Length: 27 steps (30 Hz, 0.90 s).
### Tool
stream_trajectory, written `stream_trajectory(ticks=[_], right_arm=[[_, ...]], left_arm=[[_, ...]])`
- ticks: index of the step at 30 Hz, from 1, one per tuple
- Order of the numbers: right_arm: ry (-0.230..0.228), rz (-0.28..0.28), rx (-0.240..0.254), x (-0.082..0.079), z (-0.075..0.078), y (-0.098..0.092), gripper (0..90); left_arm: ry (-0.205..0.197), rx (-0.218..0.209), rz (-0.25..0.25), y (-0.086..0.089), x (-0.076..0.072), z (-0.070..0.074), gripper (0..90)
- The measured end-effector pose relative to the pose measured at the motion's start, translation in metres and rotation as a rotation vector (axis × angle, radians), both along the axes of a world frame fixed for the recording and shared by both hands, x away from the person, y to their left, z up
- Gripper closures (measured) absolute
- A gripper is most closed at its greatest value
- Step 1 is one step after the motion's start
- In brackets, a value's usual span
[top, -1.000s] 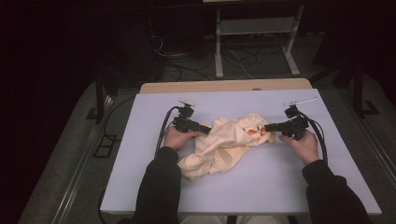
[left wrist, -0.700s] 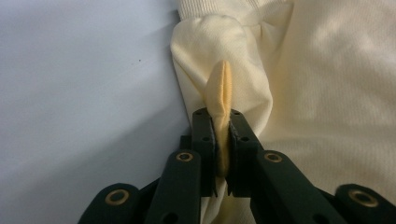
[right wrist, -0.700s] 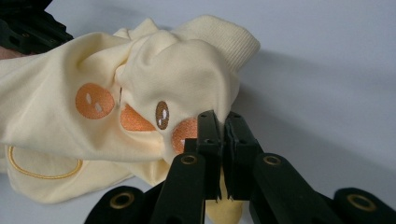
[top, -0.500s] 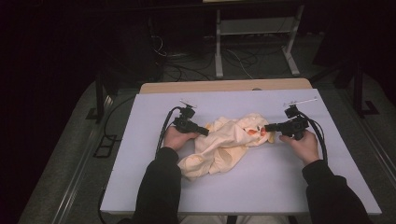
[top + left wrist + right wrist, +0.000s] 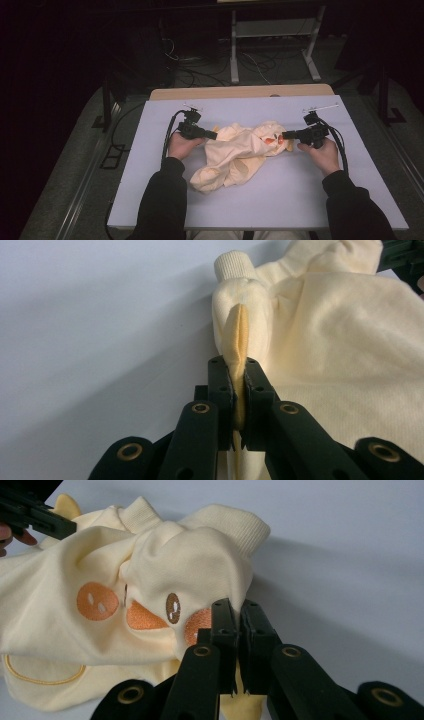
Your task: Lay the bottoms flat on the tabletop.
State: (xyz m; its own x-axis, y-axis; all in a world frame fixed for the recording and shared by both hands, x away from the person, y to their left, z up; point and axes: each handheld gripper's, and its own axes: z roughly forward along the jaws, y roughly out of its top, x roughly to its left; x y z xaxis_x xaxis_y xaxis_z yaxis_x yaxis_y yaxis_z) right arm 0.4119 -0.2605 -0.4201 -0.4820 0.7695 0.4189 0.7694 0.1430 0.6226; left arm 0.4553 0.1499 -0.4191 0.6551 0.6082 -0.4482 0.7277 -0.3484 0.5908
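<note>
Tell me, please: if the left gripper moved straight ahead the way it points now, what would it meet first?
The left gripper is shut on a fold of the cream sweatshirt, so it would first push into more of that garment, probably the ribbed cuff ahead. Beyond lies the right gripper, though depth is unclear.

A recording lab or studio, by the look of it: one pale work table (image 5: 150,165) sits lit in a darkened room (everything else in shadow), cables (image 5: 200,70) trail across the floor, and a white metal stand (image 5: 272,42) rises behind.
</note>
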Motion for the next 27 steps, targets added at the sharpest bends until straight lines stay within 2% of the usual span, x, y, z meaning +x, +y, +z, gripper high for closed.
stream_trajectory(ticks=[4, 8, 13, 15, 21, 27], right_arm=[[-0.012, 0.0, 0.003, 0.002, 0.003, 0.002, 84.8], [-0.038, 0.0, 0.026, 0.007, 0.013, 0.003, 84.8], [-0.065, 0.004, 0.041, 0.019, 0.027, 0.009, 85.0], [-0.074, 0.001, 0.037, 0.027, 0.033, 0.012, 85.1], [-0.086, -0.012, 0.027, 0.05, 0.052, 0.018, 85.3], [-0.097, -0.012, 0.009, 0.073, 0.068, 0.024, 85.5]], left_arm=[[-0.017, -0.026, 0.005, 0.006, -0.002, 0.006, 84.0], [-0.032, -0.035, 0.011, 0.014, 0.0, 0.014, 84.2], [-0.077, -0.028, 0.034, 0.021, 0.007, 0.036, 84.2], [-0.093, -0.037, 0.045, 0.023, 0.009, 0.042, 84.2], [-0.117, -0.086, 0.087, 0.027, 0.016, 0.051, 84.2], [-0.117, -0.152, 0.139, 0.041, 0.021, 0.056, 84.3]])
